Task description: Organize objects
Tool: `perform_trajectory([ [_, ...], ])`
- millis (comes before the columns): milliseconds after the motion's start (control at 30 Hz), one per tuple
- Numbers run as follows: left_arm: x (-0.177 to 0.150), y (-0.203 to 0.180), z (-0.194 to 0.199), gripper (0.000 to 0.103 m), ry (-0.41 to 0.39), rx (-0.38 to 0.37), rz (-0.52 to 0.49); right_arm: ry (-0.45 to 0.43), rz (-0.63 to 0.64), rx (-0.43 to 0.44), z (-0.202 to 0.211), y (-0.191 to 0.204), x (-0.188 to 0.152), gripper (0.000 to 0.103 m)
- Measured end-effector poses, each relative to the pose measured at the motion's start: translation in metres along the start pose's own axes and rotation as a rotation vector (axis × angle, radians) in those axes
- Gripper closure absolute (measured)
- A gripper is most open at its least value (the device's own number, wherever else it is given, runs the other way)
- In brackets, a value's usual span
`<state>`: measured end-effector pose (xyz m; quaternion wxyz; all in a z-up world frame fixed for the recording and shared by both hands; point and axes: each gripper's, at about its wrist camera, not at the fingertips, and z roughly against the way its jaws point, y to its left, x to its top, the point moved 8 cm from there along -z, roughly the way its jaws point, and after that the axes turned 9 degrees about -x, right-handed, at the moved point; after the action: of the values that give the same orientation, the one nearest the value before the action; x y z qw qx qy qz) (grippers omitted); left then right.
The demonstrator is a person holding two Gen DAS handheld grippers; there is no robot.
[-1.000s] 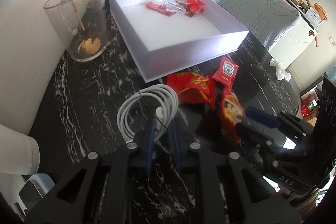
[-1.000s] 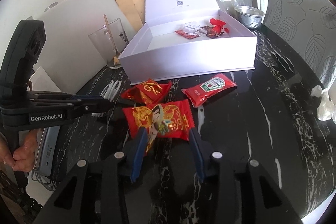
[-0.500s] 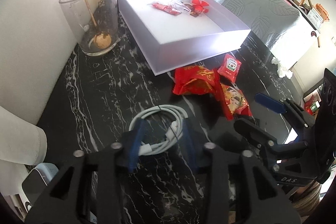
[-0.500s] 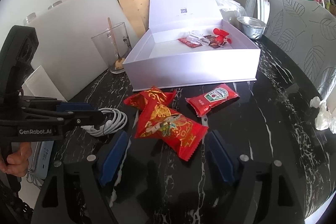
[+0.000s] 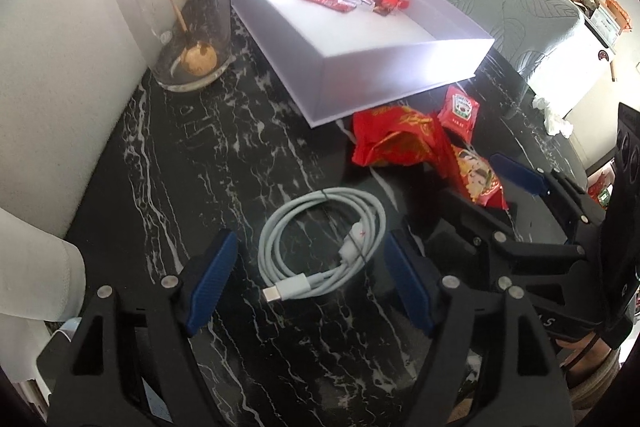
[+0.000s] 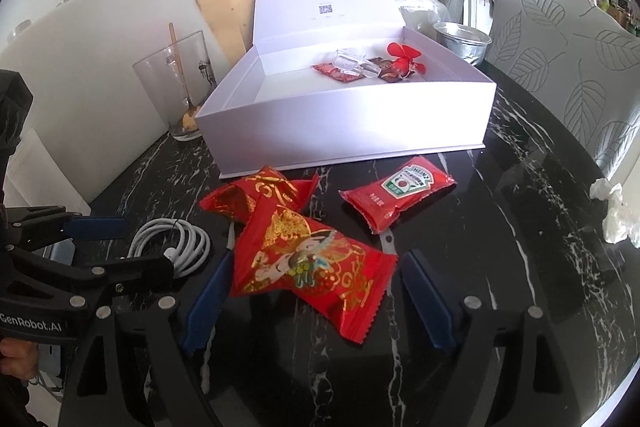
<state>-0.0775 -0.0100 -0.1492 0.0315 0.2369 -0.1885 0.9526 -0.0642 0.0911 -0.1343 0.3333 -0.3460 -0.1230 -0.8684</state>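
A coiled white cable [image 5: 325, 242] lies on the black marble table [image 5: 208, 163], framed by the spread jaws of the left gripper [image 5: 310, 277], which touch nothing. Just right of it, a large red snack packet [image 6: 308, 263] lies flat between the wide-open jaws of the right gripper [image 6: 316, 297], overlapping a second red packet [image 6: 260, 193]. A ketchup sachet [image 6: 396, 191] lies beside them. Behind stands the open white box [image 6: 352, 123], holding small wrapped sweets [image 6: 372, 67]. A glass [image 5: 180, 23] with a spoon stands left of the box.
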Motion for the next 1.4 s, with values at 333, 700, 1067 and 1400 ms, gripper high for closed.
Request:
perform_trajectory([
  [333, 0.001, 0.009, -0.006, 0.026, 0.007, 0.024, 0.047, 0.004, -0.02, -0.011, -0.002, -0.005, 0.003, 0.026],
  [700, 0.007, -0.002, -0.013, 0.038, -0.018, 0.043, 0.009, 0.0, -0.027, -0.03, 0.006, -0.022, -0.003, 0.037],
  [1067, 0.003, -0.031, -0.016, 0.039, 0.009, 0.012, -0.028, -0.011, -0.069, -0.025, 0.025, -0.048, -0.018, 0.044],
  [1400, -0.002, -0.046, -0.017, 0.039, 0.016, -0.014, -0.046, -0.043, -0.05, -0.003, 0.044, -0.06, -0.029, 0.032],
])
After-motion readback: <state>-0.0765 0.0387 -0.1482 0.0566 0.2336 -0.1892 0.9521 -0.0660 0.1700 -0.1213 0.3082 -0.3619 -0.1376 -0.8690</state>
